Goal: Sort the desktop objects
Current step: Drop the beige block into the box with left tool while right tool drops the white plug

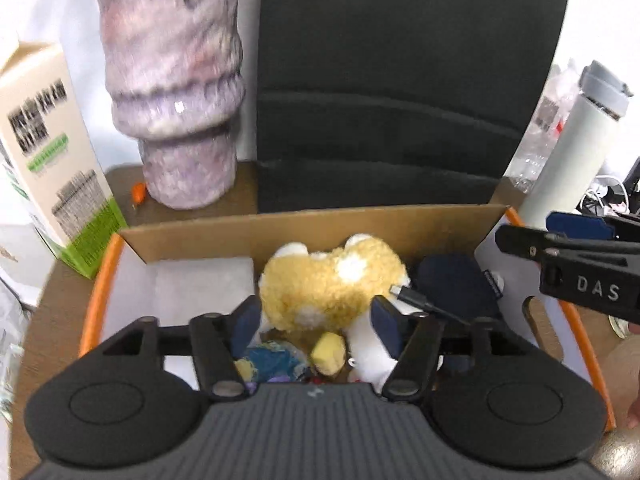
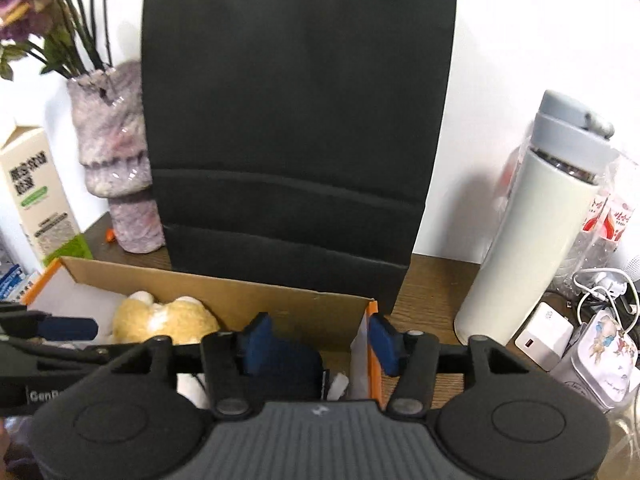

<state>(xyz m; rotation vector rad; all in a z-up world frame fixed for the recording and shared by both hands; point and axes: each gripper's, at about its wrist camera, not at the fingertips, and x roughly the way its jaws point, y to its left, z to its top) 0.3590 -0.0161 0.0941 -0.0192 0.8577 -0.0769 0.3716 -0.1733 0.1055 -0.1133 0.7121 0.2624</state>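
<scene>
An open cardboard box [image 1: 280, 226] with orange edges sits in front of me on the wooden desk. Inside lie a yellow plush toy [image 1: 332, 280], a dark blue pouch [image 1: 452, 284], a black USB cable plug [image 1: 412, 296] and small colourful toys [image 1: 272, 362]. My left gripper [image 1: 316, 326] is open, hovering over the box with its jaws either side of the plush toy. My right gripper [image 2: 320, 338] is open above the box's right wall [image 2: 370, 344], over the blue pouch [image 2: 288, 364]. The plush also shows in the right wrist view [image 2: 164, 320].
A black paper bag [image 2: 296, 120] stands behind the box. A purple vase [image 1: 176, 92] with flowers and a carton [image 1: 44, 160] stand at left. A white thermos [image 2: 532, 240], a white charger [image 2: 544, 340] with cables and a small tin [image 2: 600, 356] are at right.
</scene>
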